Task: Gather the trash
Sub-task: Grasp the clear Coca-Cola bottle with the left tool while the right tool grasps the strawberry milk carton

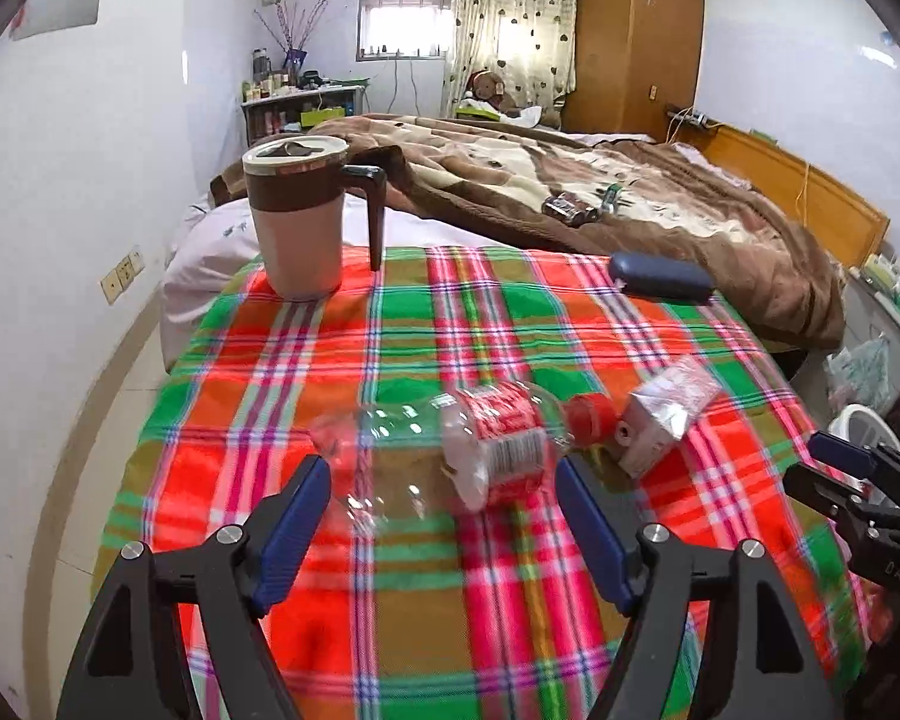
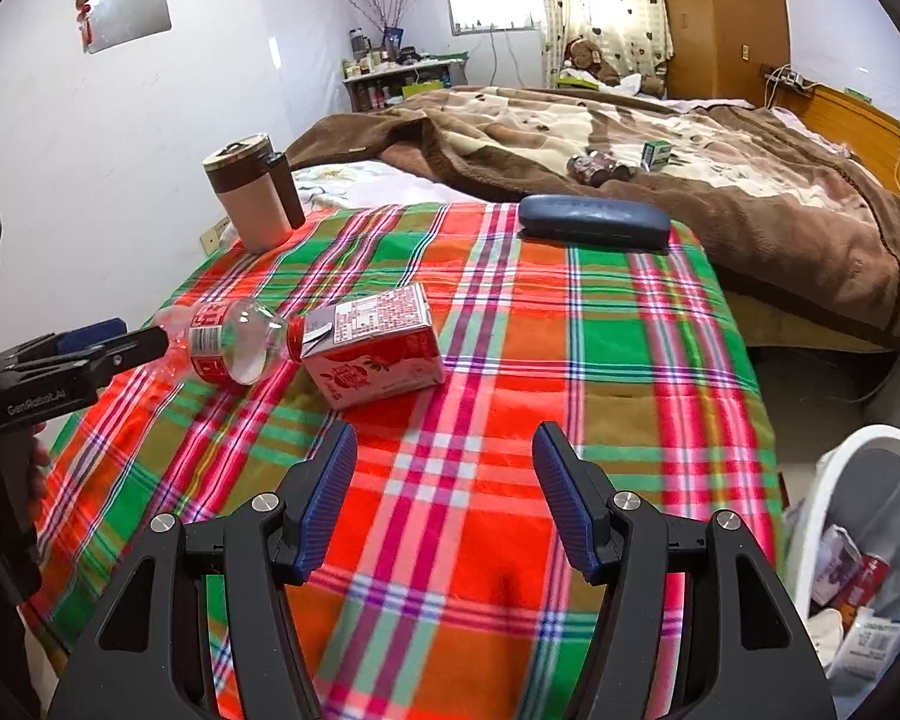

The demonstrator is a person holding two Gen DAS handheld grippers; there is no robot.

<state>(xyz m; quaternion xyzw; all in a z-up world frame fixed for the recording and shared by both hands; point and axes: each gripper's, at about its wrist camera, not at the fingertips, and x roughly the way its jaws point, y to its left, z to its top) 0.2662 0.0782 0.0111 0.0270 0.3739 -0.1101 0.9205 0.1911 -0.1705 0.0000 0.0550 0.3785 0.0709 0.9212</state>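
A clear plastic bottle (image 1: 468, 450) with a red label and red cap lies on its side on the plaid cloth (image 1: 426, 324). Just beyond its cap lies a red-and-white drink carton (image 1: 660, 420). My left gripper (image 1: 444, 468) stands open right before the bottle, its blue pads on either side of the bottle's near part without touching it. The right wrist view shows the bottle (image 2: 228, 342) and carton (image 2: 372, 348) to the upper left of my right gripper (image 2: 444, 444), which is open over bare cloth with nothing between its fingers. The left gripper (image 2: 132, 339) enters there from the left.
A lidded beige-and-brown mug (image 1: 300, 222) stands at the cloth's far left, a dark blue glasses case (image 1: 660, 282) at its far right edge. Beyond lies a bed with a brown blanket (image 1: 570, 180). A white bin (image 2: 858, 540) holding trash stands on the floor at right.
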